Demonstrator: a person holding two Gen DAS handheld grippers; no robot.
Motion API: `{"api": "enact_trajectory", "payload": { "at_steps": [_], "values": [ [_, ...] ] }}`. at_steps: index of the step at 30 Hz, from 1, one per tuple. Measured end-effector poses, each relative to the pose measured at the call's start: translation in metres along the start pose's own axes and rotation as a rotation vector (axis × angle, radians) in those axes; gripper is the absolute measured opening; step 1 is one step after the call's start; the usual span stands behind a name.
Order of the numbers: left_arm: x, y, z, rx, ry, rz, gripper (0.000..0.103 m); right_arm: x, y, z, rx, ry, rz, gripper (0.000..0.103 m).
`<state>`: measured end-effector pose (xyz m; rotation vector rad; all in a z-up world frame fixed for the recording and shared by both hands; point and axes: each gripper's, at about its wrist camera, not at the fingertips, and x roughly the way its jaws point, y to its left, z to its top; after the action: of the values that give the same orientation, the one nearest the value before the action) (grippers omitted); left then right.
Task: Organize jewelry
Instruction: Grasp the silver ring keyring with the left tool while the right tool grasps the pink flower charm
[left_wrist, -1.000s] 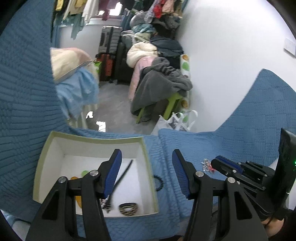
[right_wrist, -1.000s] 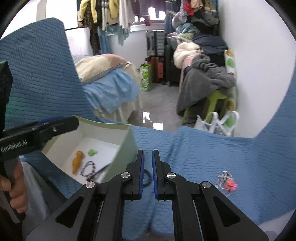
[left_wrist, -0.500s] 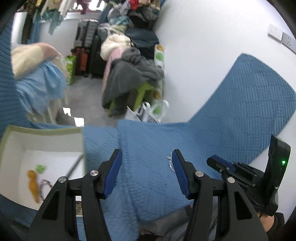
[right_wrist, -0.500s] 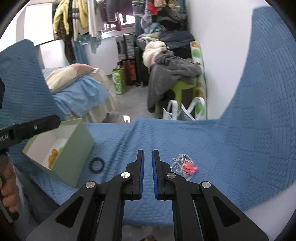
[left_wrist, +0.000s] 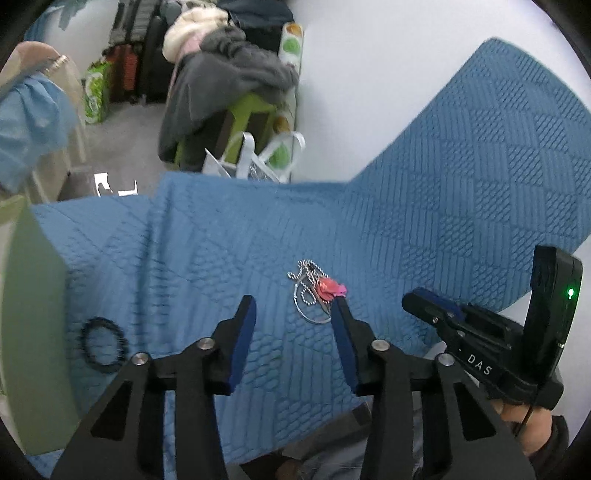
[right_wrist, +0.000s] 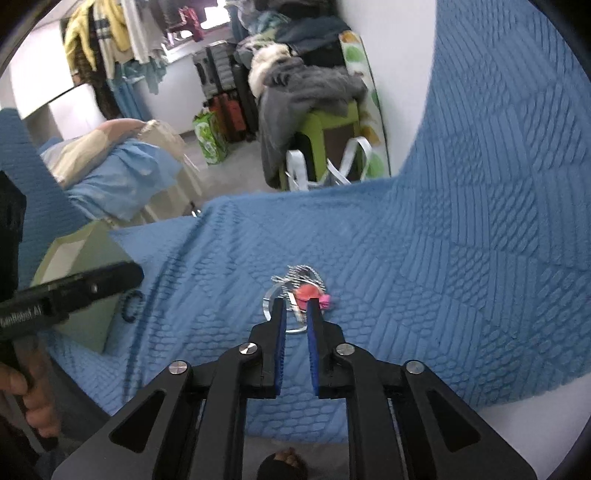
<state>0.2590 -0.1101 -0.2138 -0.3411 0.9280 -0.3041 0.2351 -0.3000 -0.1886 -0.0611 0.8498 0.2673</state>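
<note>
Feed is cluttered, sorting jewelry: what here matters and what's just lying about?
For the job: tangled chain with pink charm; black bracelet; green box; right tool, open over the chain.

Lying about: grey clothes pile; suitcases; white bag.

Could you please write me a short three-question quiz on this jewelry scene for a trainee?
1. True or false: the right gripper is clamped shut on the black bracelet.
2. What lies on the blue quilt straight ahead of the right gripper? A) a silver chain with a pink charm B) a wristwatch C) a pair of scissors
3. Fill in: the black bracelet lies on the quilt beside the green ____.

Key
1. False: its jaws stand slightly apart, having just been opening, pointed at the silver chain with a pink charm, with the pads not pressing anything.
2. A
3. box
</note>
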Motion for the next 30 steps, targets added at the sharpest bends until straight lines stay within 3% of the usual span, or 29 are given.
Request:
{"api": "enact_trajectory", "payload": {
  "at_steps": [1,12,23,26,30],
  "values": [
    [0.007,0.0,-0.001,-0.001,0.012,0.001,0.038,0.007,-0.003,0.001,-0.002,0.014,0.004,0.023],
    [0.075,0.009,0.001,-0.102,0.107,-0.033,0.029,0.094,-0.022,0.008,-0.007,0.216,0.075,0.023],
    [0.1,0.012,0.0,-0.096,0.134,-0.02,0.027,0.104,-0.022,0.01,-0.049,0.224,0.061,0.023],
    [0.101,0.011,-0.002,-0.082,0.136,-0.01,0.027,0.105,-0.023,0.011,-0.048,0.219,0.047,0.031],
    [0.107,0.009,-0.003,-0.072,0.146,-0.008,0.027,0.107,-0.027,0.012,-0.014,0.217,0.072,0.031]
  ]
}}
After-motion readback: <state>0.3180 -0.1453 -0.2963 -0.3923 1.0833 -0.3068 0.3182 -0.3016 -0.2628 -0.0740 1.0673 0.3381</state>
